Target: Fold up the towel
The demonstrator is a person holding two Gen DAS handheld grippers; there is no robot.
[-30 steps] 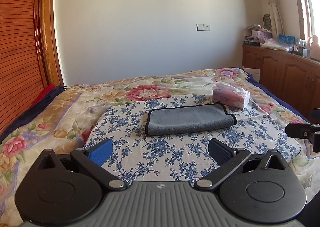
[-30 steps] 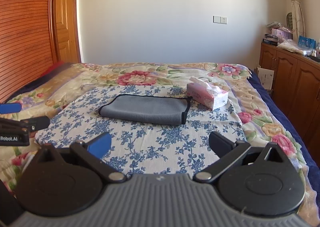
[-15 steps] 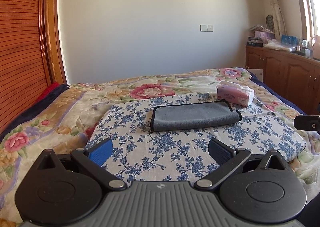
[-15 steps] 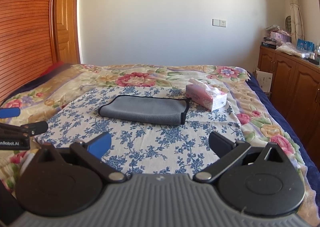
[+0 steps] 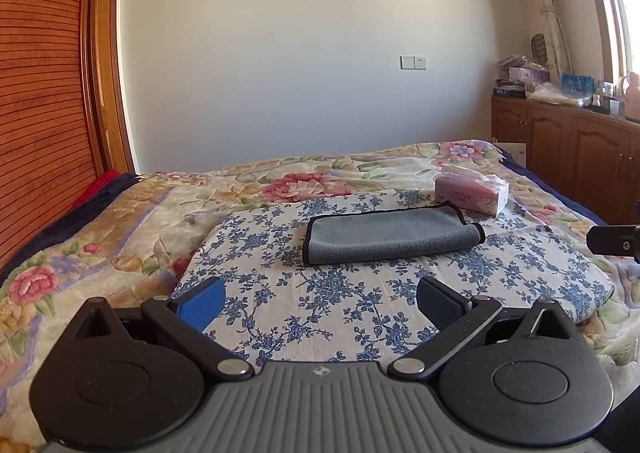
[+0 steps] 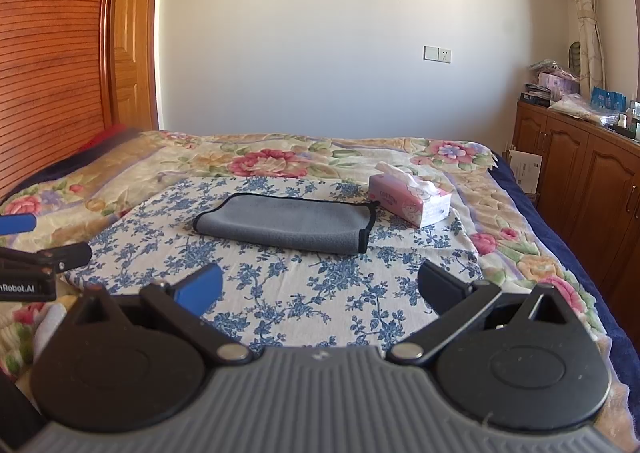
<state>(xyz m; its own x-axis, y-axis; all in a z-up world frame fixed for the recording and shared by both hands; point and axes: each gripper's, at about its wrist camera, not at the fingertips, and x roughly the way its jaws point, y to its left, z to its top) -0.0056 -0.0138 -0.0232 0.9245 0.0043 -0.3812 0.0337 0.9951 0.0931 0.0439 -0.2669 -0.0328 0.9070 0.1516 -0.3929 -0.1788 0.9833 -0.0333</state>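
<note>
Already the grey towel (image 5: 390,235) lies folded flat on the blue-flowered cloth (image 5: 320,305), well apart from my left gripper (image 5: 318,299) and right gripper (image 6: 318,289), both spread wide and empty, so little seems left.

Your left claw (image 5: 320,303): grey ribbed housing with a small embossed emblem at its centre, flanked by two matte black round discs, each topped by a triangular cut-out lug. Black linkage bars pivot on silver rivets. One finger pad is bright blue (image 5: 202,303), the other dark navy and textured.

Your right claw (image 6: 318,289): same build, with a dusty grey ribbed body, black discs, silver rivets and a blue pad (image 6: 200,289). Seen from it, the left unit's side bears white lettering ending "nRobot.AI" and small screws.
</note>
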